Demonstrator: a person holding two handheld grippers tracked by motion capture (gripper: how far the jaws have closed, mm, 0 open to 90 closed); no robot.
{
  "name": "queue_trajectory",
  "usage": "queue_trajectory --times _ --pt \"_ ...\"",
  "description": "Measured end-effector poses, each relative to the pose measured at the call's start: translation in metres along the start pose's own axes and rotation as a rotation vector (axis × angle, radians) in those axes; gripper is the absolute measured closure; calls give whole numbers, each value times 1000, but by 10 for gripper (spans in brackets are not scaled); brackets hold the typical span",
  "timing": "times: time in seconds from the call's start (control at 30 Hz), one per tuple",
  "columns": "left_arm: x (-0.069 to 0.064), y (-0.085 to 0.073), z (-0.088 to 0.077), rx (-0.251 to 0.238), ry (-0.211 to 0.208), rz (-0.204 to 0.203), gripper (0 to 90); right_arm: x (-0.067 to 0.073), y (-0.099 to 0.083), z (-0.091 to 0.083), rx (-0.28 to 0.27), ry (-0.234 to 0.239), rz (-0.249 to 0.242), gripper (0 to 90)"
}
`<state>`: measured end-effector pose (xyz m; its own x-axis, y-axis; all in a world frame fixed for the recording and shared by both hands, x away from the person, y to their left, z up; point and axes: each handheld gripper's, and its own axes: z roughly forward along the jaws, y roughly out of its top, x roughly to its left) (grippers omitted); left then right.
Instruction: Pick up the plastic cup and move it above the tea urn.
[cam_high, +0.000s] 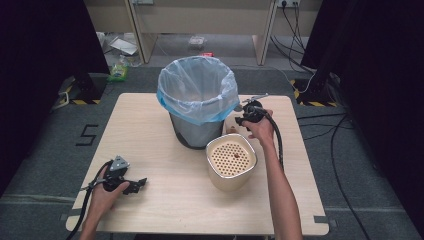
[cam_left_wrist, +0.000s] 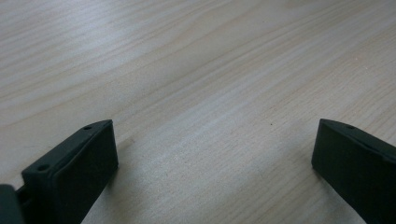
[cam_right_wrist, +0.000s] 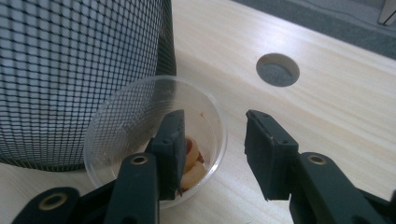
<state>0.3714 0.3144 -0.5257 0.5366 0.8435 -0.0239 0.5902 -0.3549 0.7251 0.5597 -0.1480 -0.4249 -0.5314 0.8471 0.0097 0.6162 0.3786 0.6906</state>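
The right gripper (cam_right_wrist: 212, 154), jaws apart, straddles the rim of a clear cup (cam_right_wrist: 156, 140) at the mesh bin's (cam_high: 197, 102) four o'clock; closing on the wall likely comes next.

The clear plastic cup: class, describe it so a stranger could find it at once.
Start at the mesh bin lined with a pale blue bag. The clear plastic cup sits on the table at its base, the right tongs straddling its rim. Unlike the beige perforated container, it is see-through, with food scraps.
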Motion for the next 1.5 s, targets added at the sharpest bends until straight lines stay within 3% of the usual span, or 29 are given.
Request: queue_trajectory --times 0.2,0.4,0.57,1.07,1.5 --pt "0 0 0 -1 -1 0 0 -2 -3 7 29 6 -2 648" --pt "0 0 0 0 0 0 0 -4 -6 7 38 11 -18 797" --pt "0 0 0 0 -1 0 0 -5 -6 -3 -7 14 -47 853" --pt "0 0 0 -1 -1 0 0 -21 -12 -46 -112 -44 -100 871" --pt "0 0 0 0 0 0 0 -15 -11 -73 -172 -89 -160 871"
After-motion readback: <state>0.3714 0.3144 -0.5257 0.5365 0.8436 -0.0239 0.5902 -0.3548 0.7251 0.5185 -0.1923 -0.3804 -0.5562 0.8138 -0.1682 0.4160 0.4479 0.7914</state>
